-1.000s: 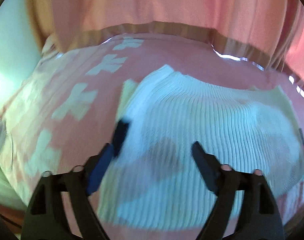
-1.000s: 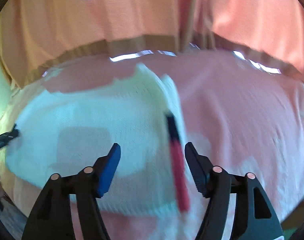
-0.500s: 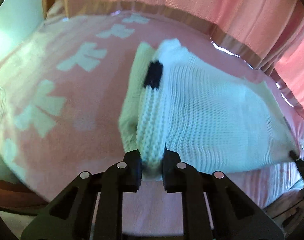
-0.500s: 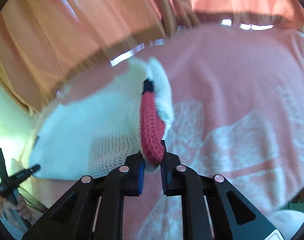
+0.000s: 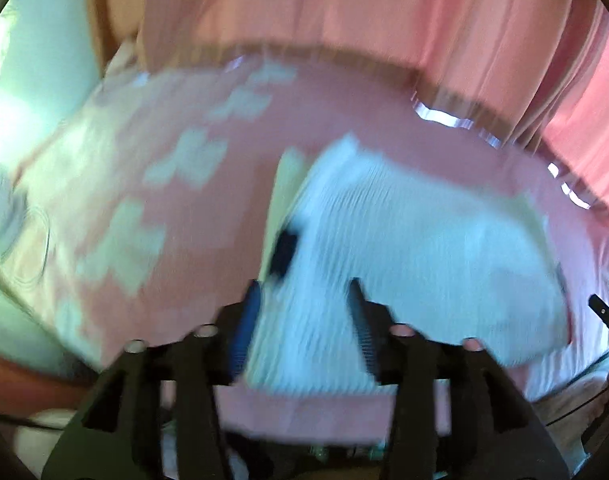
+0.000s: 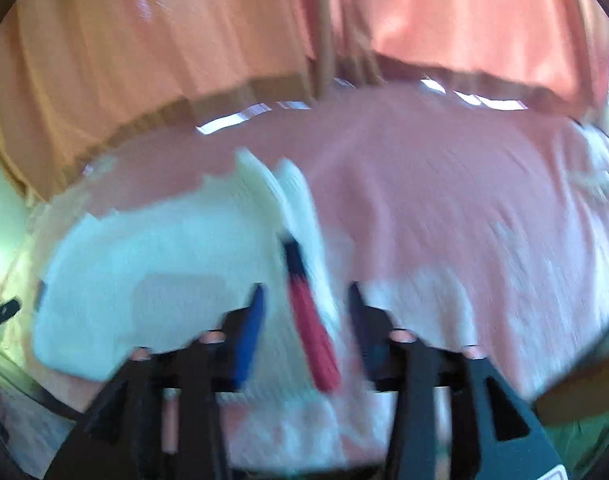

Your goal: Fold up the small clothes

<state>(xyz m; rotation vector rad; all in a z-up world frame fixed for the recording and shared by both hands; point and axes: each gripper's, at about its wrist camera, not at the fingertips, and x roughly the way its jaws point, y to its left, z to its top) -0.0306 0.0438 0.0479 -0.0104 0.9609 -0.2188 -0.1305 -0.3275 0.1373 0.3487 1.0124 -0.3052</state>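
Observation:
A white ribbed knit garment (image 5: 424,248) lies on the pink bedspread (image 5: 208,264), with a dark patch (image 5: 282,250) at its left edge. My left gripper (image 5: 303,292) hovers over that edge; its jaws are opening and the knit lies loose under the gap, not pinched. In the right wrist view the same garment (image 6: 164,256) spreads to the left, and its red and navy cuff (image 6: 310,336) runs between the fingers of my right gripper (image 6: 307,292). Those jaws are opening too, and the pads stand clear of the cuff. Both views are blurred.
Pink curtains (image 5: 344,12) hang behind the bed's far edge. The bedspread carries pale bow shapes (image 5: 184,160) on its left side. A dark tip of the other gripper (image 5: 606,318) shows at the right edge of the left wrist view.
Half a second ago both grippers were shut on raised folds of the garment's edges. Now both stand apart and the garment has dropped flat on the bedspread.

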